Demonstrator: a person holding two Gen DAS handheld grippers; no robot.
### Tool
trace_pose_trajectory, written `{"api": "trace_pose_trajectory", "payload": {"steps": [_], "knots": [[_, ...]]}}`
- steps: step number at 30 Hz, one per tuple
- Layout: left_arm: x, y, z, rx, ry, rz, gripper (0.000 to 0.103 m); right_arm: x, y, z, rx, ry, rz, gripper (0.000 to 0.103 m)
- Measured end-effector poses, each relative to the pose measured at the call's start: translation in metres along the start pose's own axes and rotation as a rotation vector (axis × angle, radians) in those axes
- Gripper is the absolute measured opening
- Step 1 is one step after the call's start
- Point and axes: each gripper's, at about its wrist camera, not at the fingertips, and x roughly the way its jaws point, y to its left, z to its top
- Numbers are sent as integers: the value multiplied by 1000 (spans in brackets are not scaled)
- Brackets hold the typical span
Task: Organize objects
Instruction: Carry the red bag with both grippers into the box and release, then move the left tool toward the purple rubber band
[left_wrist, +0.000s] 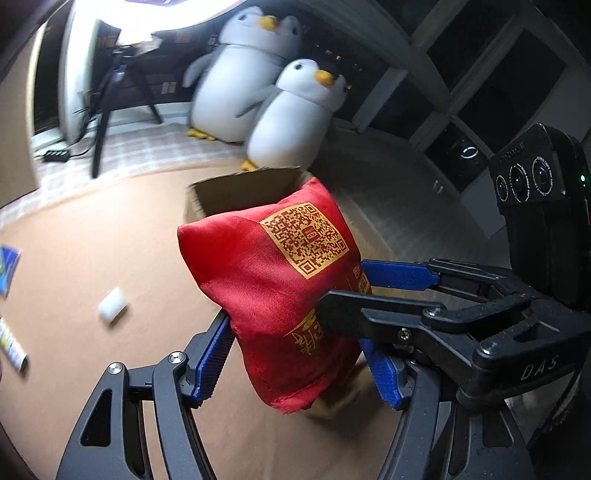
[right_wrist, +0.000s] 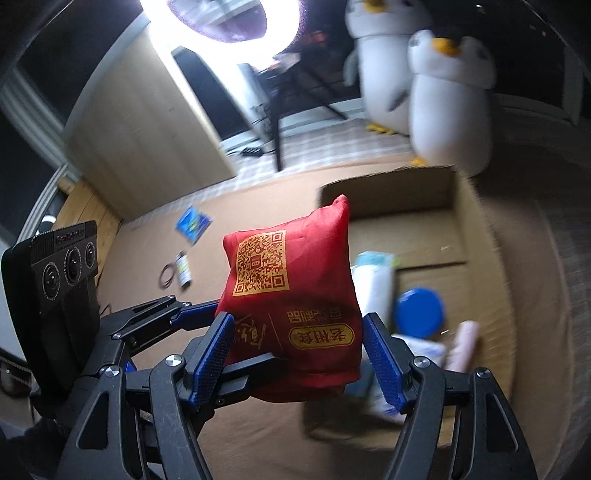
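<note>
while both grippers meet from opposite sides, the red fabric pouch with a gold qr code printed on it hangs in the air between them, above the tan floor mat.

left gripper: blue ribbed pads clamped on the lower part of the pouch, one pad on each side, cloth bulging out above them. right gripper: blue pads likewise pressed against the pouch's lower flanks, holding it. in the left wrist view the right gripper's black finger crosses in front of the pouch; in the right wrist view the left gripper reaches in from the left, partly hidden behind the pouch.

open brown cardboard box lies just behind and to the right of the pouch. inside it: a round blue lid, a white packet, a pale pink tube.

on the mat, apart from the pouch: small white block, blue packet, small cylinder with a label, dark ring beside it.

two grey-and-white plush penguins stand beyond the box. background blurred.
</note>
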Motion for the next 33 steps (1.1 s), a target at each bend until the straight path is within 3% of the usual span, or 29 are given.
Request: {"api": "trace_pose_trajectory", "payload": {"steps": [8, 15, 24, 29, 33], "knots": [[43, -18, 26, 24, 12, 0, 71, -4, -41, 19, 39, -23, -49, 68], [52, -20, 33, 49, 6, 20, 75, -13, -55, 24, 47, -56, -120, 68], [20, 3, 13, 25, -6, 46, 75, -14, -45, 20, 72, -71, -97, 68], [-16, 41, -7, -42, -29, 89, 75, -12, -26, 11, 81, -77, -53, 68], [-49, 83, -25, -101, -53, 167, 75, -6, -4, 2, 71, -74, -11, 68]]}}
